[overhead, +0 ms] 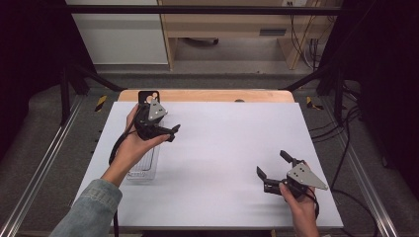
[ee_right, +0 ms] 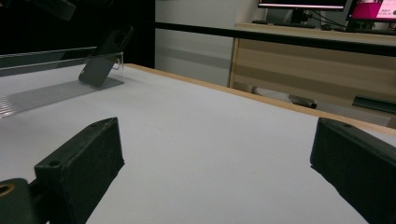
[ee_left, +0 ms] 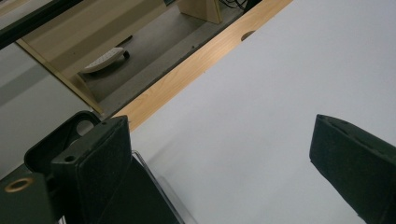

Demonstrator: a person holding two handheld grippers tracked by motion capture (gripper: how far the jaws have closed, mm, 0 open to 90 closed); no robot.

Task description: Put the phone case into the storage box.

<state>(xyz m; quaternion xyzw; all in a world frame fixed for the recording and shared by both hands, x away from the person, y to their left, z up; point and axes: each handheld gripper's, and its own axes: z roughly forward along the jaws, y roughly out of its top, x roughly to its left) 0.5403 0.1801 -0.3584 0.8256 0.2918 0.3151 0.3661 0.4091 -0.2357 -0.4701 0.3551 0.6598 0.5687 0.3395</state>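
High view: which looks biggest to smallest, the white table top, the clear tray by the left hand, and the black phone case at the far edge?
1. White table top, by far the largest.
2. Clear tray, though the left hand hides part of it.
3. Black phone case, smallest as seen; the left gripper hides its lower part and it sits farther off, so this is unsure.

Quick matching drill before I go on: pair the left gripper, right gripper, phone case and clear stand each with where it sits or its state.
Things:
1. left gripper
2. right gripper
3. black phone case
4. clear stand

Places or states:
A. lies flat on the white table, under the left forearm
B. open, near right part of the table
C. propped up at the far left edge
D. open, above the stand

Pairs: 1-D, 2-B, 3-C, 4-A
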